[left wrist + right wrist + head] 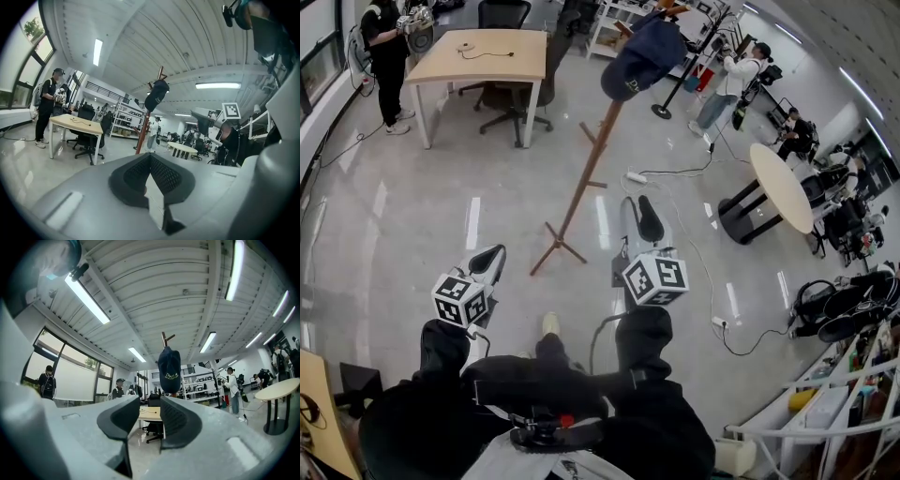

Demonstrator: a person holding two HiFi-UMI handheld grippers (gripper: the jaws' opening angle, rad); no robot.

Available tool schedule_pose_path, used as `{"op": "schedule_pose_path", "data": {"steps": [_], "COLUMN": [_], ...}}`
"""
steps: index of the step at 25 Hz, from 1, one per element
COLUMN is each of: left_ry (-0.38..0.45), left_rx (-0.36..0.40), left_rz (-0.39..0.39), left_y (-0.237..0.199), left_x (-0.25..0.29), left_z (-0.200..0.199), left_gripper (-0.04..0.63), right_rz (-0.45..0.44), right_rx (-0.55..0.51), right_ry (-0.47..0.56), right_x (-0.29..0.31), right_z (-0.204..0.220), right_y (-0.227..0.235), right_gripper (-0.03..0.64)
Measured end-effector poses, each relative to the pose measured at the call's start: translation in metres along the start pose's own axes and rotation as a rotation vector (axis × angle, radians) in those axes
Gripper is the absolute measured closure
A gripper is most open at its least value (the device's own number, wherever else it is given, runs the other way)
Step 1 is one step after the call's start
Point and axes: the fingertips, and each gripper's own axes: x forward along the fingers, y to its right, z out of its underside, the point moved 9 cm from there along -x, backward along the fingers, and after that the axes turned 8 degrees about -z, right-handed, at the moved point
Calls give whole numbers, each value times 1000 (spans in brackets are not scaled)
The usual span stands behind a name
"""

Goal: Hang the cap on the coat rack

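Observation:
A dark navy cap [642,58] hangs on the top of the wooden coat rack [586,178], well ahead of both grippers. My left gripper [492,255] is low on the left, its jaws shut with nothing in them. My right gripper [649,217] is to the right of the rack's feet, open and empty. In the left gripper view the cap [156,95] sits on the rack [144,129] far beyond the closed left gripper [150,157]. In the right gripper view the cap [169,371] shows above the gap of the right gripper [150,411].
A wooden desk [478,54] with an office chair [511,94] stands at the back left, a person beside it. A round white table [783,187] is at the right. Cables and a power strip [636,176] lie on the floor near the rack.

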Motion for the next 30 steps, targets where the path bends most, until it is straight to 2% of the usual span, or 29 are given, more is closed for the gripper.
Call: {"op": "schedule_pose_path", "data": {"steps": [5,12,20,26,30], "left_ry": [6,8,15,9,5], "left_rx": [2,11,17,18,17], "left_rz": [11,19,27,35,32], "left_y": [6,7,14,22,23], "left_x": [-6,-14,-20,-18,-20], "left_z": [-3,0,-2,1,3], "left_gripper": [592,592,592,592,592], "right_rz": [4,-4,33,55,73], "right_rx": [18,45,93,116,88], "right_ry": [-44,-88,-74,-103,-109], "right_x": [-17,-34,-60,-78,-88], "right_z": [12,41,58,73,80], "right_y": [-8,-29,-42,-38,-38], "right_gripper": [485,534,597,606,612]}}
